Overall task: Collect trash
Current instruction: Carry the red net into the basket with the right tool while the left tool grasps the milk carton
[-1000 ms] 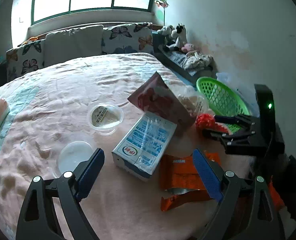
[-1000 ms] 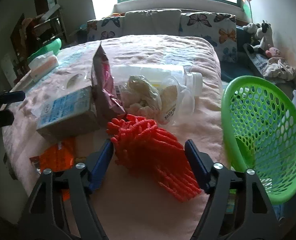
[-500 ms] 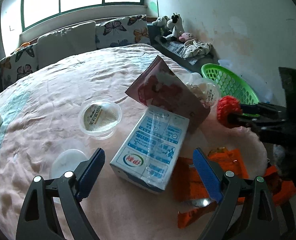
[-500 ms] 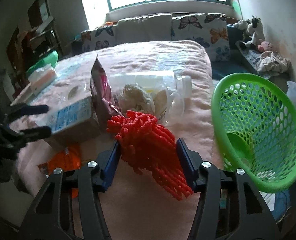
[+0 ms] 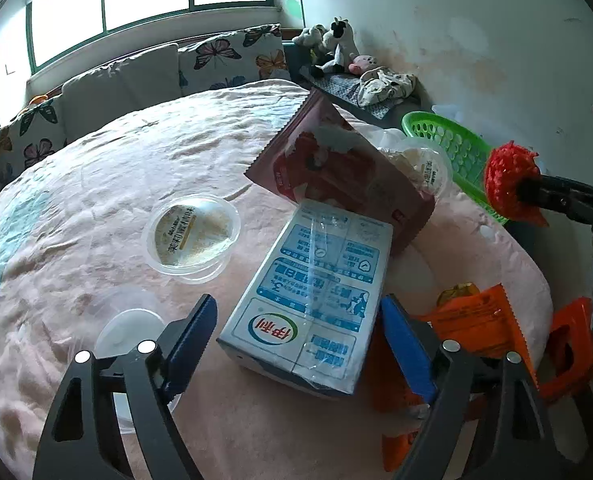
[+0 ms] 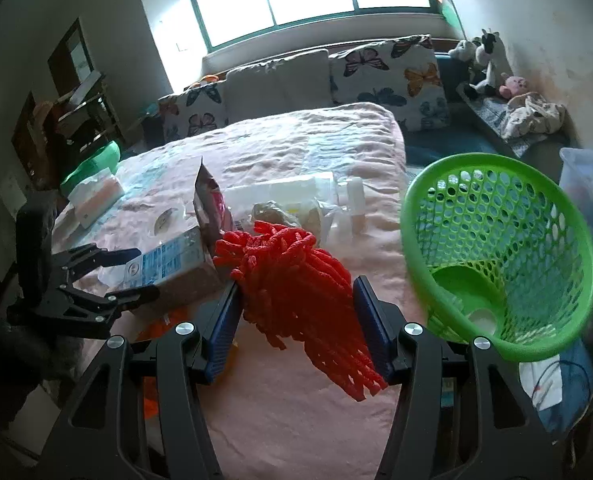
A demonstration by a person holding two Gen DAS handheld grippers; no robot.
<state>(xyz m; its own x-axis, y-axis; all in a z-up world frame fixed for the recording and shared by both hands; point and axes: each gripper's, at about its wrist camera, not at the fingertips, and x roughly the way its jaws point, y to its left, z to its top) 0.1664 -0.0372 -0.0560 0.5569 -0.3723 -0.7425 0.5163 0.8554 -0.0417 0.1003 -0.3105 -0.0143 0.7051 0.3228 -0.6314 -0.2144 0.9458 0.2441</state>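
the right gripper [image 6: 296, 316] has its blue fingers [image 6: 225, 320] clamped on a red foam net fruit sleeve [image 6: 296, 280], lifted off the pink bedspread [image 6: 296, 420]. it looks light, soft and springy, so a squeeze across its middle should hold. the left gripper [image 5: 296, 344] is spread wide around a blue-and-white milk carton [image 5: 308, 300], holding nothing. farther right, the green plastic mesh basket [image 6: 568, 216] waits beside the bed, tilted toward the sleeve.

Right tongs [image 6: 296, 324] clamped and raised off the bed, left tongs [image 5: 296, 344] spread wide, hovering low.
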